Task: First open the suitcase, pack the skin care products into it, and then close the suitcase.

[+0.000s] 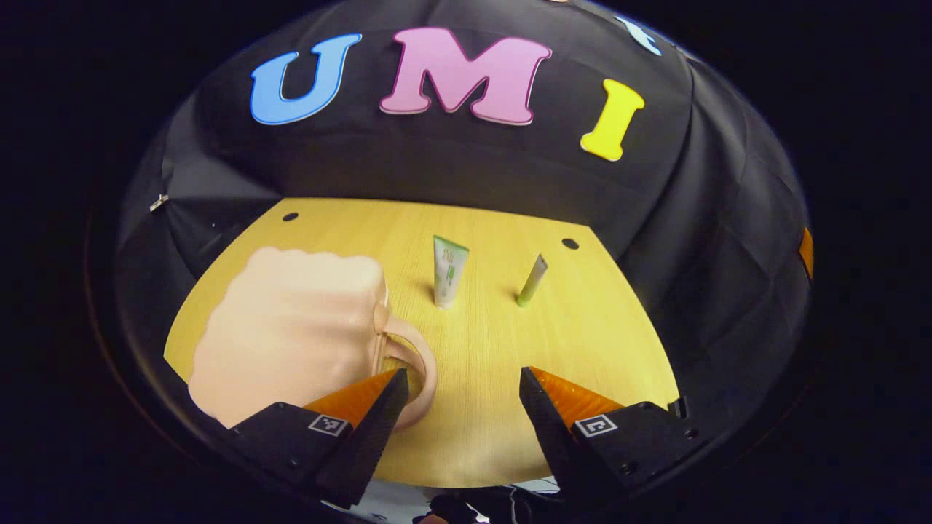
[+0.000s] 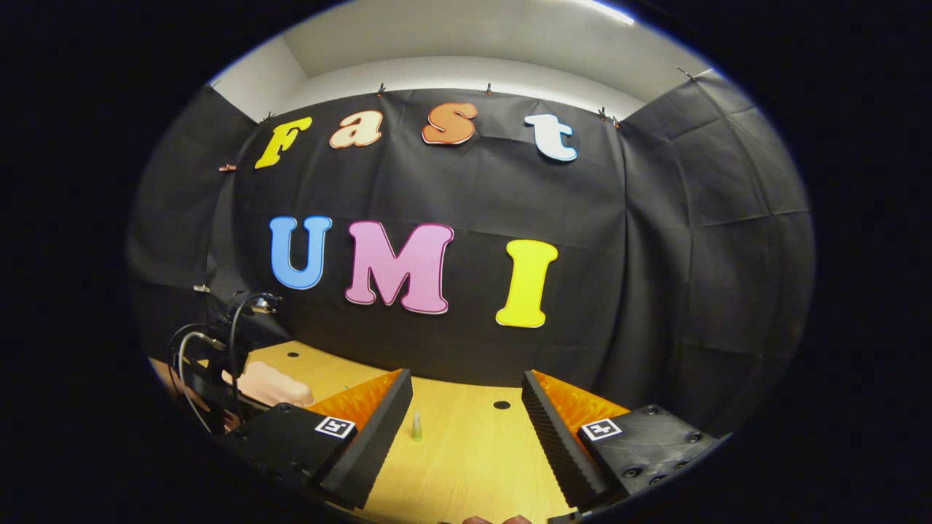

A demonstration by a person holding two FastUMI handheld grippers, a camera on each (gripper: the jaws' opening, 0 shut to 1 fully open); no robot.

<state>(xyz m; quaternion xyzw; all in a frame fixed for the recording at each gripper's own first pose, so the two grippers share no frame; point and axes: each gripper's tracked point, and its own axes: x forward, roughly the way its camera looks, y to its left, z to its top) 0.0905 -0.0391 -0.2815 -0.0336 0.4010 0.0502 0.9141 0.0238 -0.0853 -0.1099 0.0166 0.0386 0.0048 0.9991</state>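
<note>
Green print on the white tube [image 1: 449, 271], ahead of the left gripper [image 1: 463, 393], too small to read. Square coded markers on both grippers' finger mounts [image 2: 335, 426]; no legible text.

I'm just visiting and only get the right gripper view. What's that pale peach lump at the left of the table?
Observer: In the left gripper view it's a pale peach suitcase. It looks closed and has a looped handle on its side.
Operator: I see one little green tip. Is that everything to pack?
Observer: No, two things stand there: a white-and-green tube and a slim light-green tube.
Operator: Is the left gripper holding anything?
Observer: No. The left gripper has its fingers spread open, one close by the handle.
</note>
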